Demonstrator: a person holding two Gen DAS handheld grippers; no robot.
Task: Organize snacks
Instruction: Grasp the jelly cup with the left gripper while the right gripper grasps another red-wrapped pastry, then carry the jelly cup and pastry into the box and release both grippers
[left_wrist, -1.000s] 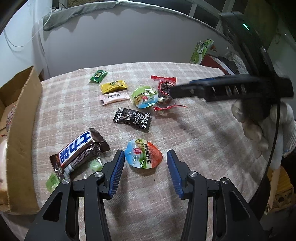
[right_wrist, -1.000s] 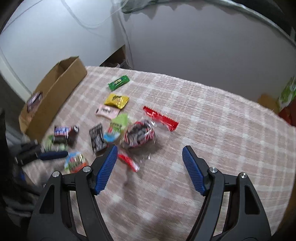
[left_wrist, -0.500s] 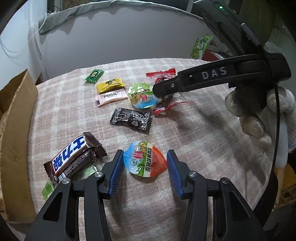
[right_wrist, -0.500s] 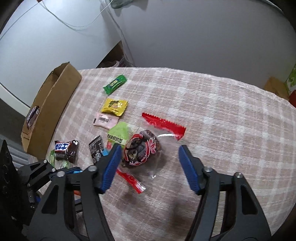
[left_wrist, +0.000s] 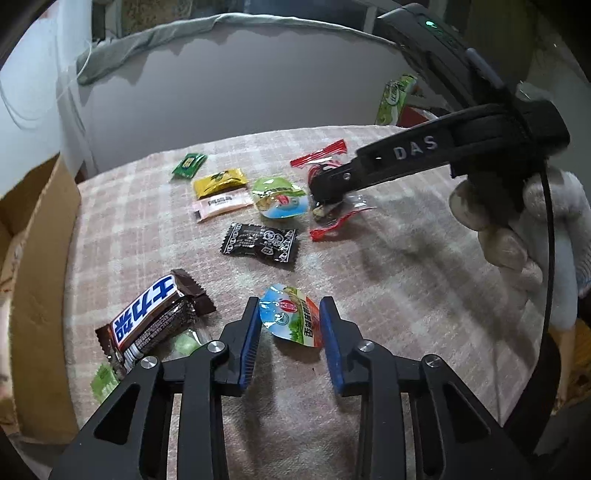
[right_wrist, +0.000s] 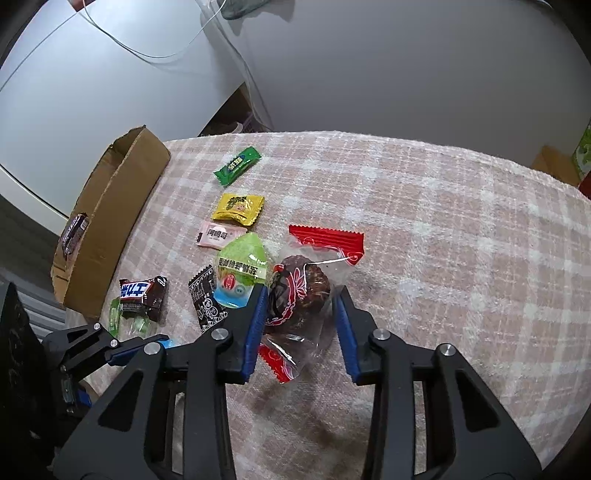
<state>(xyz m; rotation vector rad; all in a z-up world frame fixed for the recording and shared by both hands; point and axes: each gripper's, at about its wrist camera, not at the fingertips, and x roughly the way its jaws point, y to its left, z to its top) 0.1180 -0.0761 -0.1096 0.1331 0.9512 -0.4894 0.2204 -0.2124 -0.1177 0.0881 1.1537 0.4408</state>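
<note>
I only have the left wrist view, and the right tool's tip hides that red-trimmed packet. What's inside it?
Observer: The right wrist view shows a dark round pastry inside the red-trimmed packet, sitting between the blue pads of the right tool.
Operator: Is it clamped?
Observer: One pad touches the wrapper. I cannot tell whether it is firmly clamped.
Operator: Anything in the cardboard box?
Observer: Yes, a dark wrapped bar lies inside the cardboard box.
</note>
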